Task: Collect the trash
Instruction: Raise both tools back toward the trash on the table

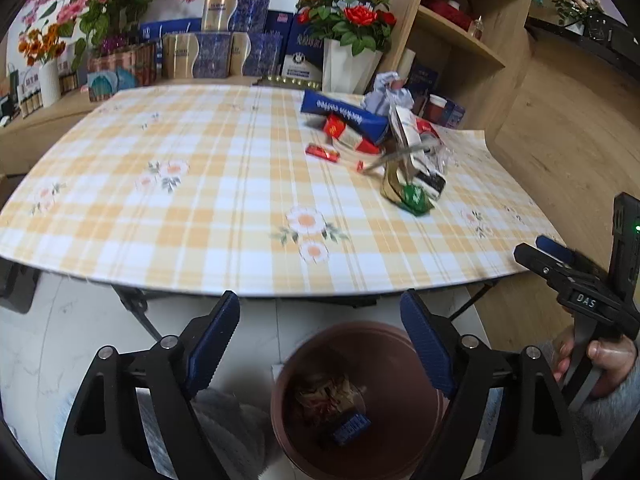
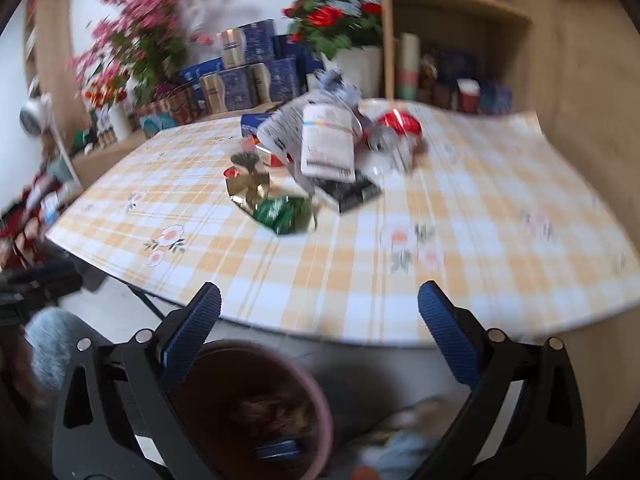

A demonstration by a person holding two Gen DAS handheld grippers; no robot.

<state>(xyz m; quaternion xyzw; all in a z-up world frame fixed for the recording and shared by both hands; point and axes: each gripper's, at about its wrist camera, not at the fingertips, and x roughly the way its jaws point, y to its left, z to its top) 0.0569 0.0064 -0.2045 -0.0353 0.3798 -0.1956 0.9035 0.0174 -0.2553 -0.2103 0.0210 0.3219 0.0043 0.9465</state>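
We see a table (image 1: 200,200) with a yellow and white checked cloth with flowers on it. A pile of trash (image 1: 384,140) lies on its far right part: a blue box (image 1: 344,114), red wrappers (image 1: 322,153), a green wrapper (image 1: 416,198). On the floor (image 1: 60,340) in front stands a brown bin (image 1: 400,452).

Readable text is scarce. "DAS" in white letters sits on the black body of the right gripper (image 1: 556,256), at the right edge of the left wrist view. The long blue box (image 1: 344,112) in the trash pile near the far right corner of the table (image 1: 200,208) carries white cursive lettering, too blurred to read. Blue boxes (image 1: 256,46) behind the far edge show print, illegible. The right wrist view is motion-blurred; nothing reads there.
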